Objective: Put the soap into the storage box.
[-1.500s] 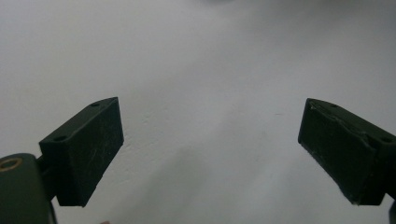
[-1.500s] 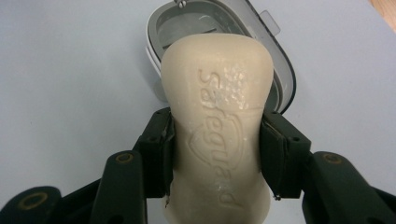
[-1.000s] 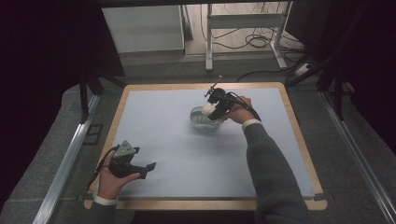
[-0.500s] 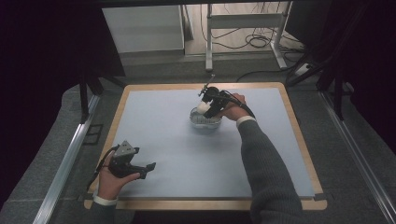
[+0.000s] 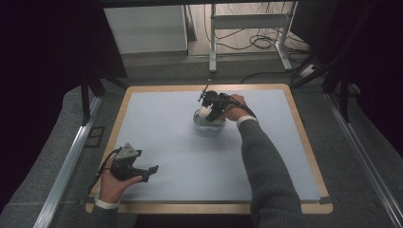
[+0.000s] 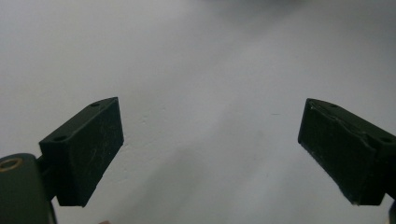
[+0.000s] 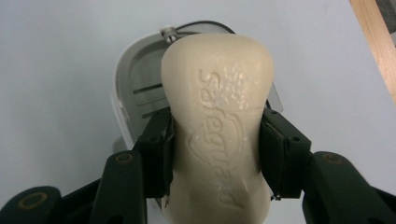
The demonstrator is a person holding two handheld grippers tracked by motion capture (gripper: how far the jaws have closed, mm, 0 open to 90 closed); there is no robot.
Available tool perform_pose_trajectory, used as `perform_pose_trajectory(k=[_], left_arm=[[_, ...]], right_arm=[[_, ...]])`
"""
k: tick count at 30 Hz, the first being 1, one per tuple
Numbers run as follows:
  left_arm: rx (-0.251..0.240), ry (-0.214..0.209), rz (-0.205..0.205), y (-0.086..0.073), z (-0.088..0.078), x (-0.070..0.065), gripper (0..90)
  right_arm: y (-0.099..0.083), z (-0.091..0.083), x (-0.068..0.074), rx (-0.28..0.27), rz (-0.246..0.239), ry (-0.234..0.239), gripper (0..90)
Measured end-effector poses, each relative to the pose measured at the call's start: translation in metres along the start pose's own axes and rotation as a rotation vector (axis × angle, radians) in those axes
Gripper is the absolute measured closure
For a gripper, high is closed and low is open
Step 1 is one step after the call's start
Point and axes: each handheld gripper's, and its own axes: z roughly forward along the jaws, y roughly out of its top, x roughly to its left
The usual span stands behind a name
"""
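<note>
The soap dish [image 5: 208, 122] sits on the mat [image 5: 166, 137], the soap bar [image 7: 217, 121] directly above it; the left gripper [image 5: 142, 172] is well apart, near-left of the dish.

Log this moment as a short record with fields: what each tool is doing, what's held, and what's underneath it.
right tool: shut on the soap bar, jaws pressing its two long sides
soap bar: cream, embossed lettering facing the camera
soap dish: white, slatted inside, directly beneath the soap
contact with dish: cannot tell
left tool: open, nothing between the jaws, over the bare mat
mat: pale blue, on a wood-edged table
</note>
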Motion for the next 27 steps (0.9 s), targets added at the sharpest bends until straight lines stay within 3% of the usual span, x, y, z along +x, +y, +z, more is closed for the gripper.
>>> perform_pose_trajectory(k=[5, 9, 10, 12, 13, 15, 16, 17, 18, 20, 27], left_arm=[[0.0, 0.001, 0.001, 0.0, 0.0, 0.0, 7.3], [0.002, 0.002, 0.002, 0.0, 0.001, 0.0, 7.3], [0.005, 0.001, 0.003, 0.0, 0.002, 0.0, 7.3], [0.006, 0.0, 0.003, 0.0, 0.002, 0.0, 7.2], [0.008, -0.001, 0.003, 0.0, 0.003, 0.0, 7.2], [0.007, -0.003, 0.002, 0.0, 0.002, 0.0, 7.3], [0.006, -0.004, 0.0, 0.0, 0.002, 0.0, 7.2], [0.003, -0.003, -0.002, 0.0, 0.002, 0.0, 7.2], [0.001, -0.002, -0.006, 0.001, 0.001, 0.0, 7.3], [0.001, 0.001, -0.009, 0.001, 0.002, 0.0, 7.3], [0.003, 0.012, -0.012, 0.0, 0.001, -0.001, 7.3]], right_arm=[[0.0, 0.007, 0.002, 0.025, -0.031, -0.004, 49.0], [-0.001, 0.01, 0.004, 0.026, -0.022, -0.003, 47.4], [-0.001, 0.009, 0.005, 0.008, 0.01, -0.001, 45.4], [-0.001, 0.007, 0.004, -0.005, 0.012, -0.01, 45.5], [-0.002, 0.004, 0.004, -0.029, 0.046, -0.009, 45.4], [-0.003, 0.002, 0.004, -0.039, 0.057, -0.012, 45.2], [-0.005, -0.004, 0.003, -0.072, 0.106, -0.025, 44.0], [-0.005, -0.004, 0.003, -0.072, 0.106, -0.025, 44.0], [-0.009, -0.01, 0.003, -0.113, 0.15, -0.014, 42.3], [-0.013, -0.017, 0.004, -0.144, 0.187, -0.028, 39.9], [-0.034, -0.035, 0.012, -0.242, 0.261, -0.043, 34.9]])
